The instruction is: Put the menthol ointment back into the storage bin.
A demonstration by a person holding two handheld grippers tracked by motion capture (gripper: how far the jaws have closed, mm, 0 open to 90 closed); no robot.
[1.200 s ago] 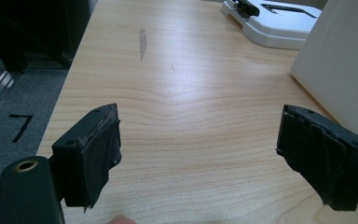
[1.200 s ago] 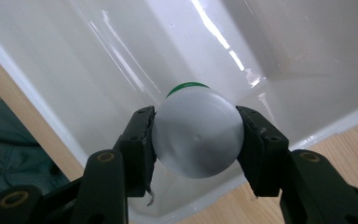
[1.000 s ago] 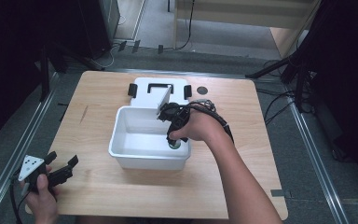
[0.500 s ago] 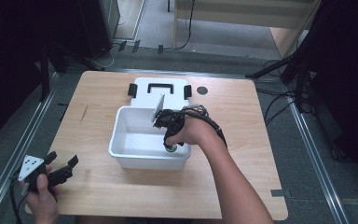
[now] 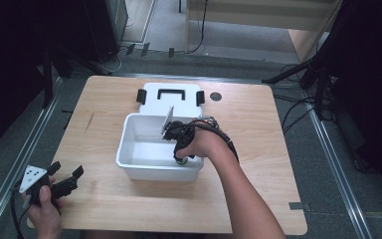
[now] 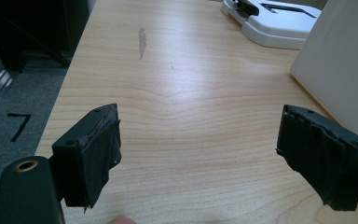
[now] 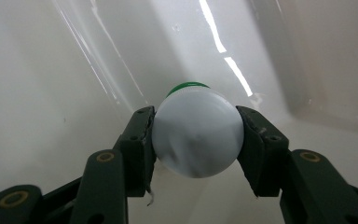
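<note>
- Wooden tabletop (image 5: pixel 258 129); a dark streak on its left part
- White tub (image 5: pixel 129 144) at centre; its white lid (image 5: pixel 169 94) with black handle and clips lies flat just behind it
- Right gripper (image 7: pixel 196 135) reaches down into the tub's near right corner; jaws clenched on a white ball with a green band (image 7: pixel 196 131)
- Left gripper (image 5: pixel 64 181) at the near left edge, jaws spread wide, holding nothing
</note>
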